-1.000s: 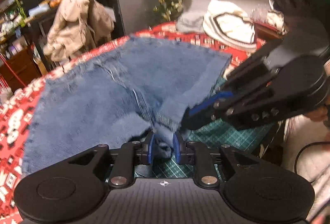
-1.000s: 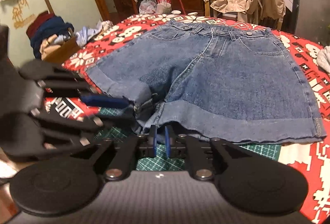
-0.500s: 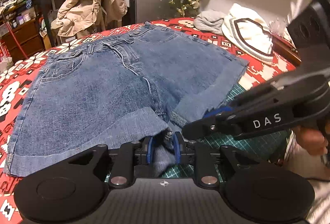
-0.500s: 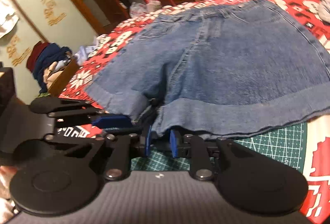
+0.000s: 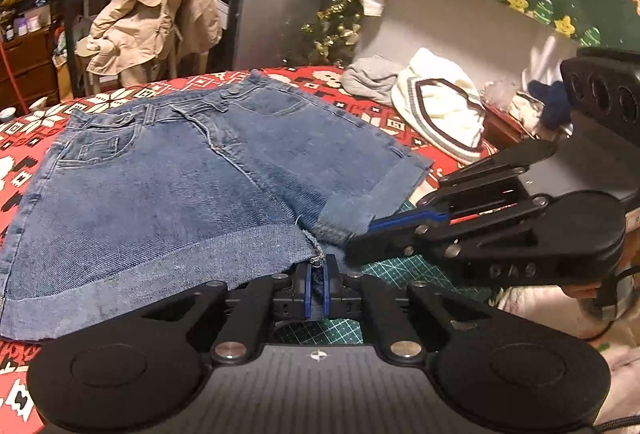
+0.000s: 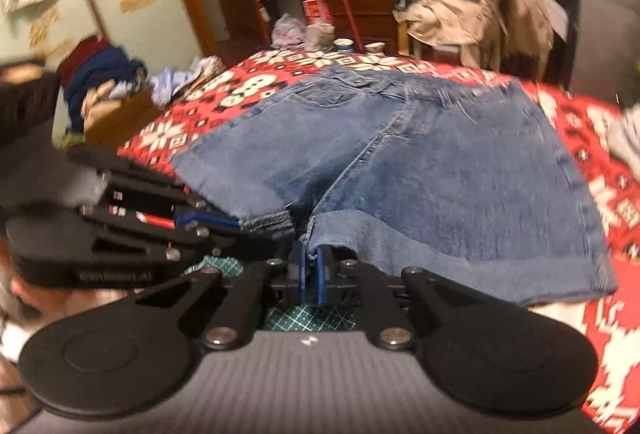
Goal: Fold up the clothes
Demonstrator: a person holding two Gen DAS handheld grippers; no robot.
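The denim shorts point(image 5: 168, 186) lie spread across the centre of the frame on the red patterned cloth point(image 5: 24, 138), cuffs toward the cameras over a green cutting mat point(image 5: 384, 266). The left gripper point(image 5: 316, 288) at bottom centre is clamped on the inner cuff of one leg; the right gripper point(image 6: 310, 274) pinches the other leg's cuff. At mid left of the right view, a cardboard box point(image 6: 116, 118) holds bundled clothes. Faint lettering on the right gripper's body reads "DAS".

Rt-wrist shorts point(image 6: 400, 170) blurred, hem grip prob. hidden
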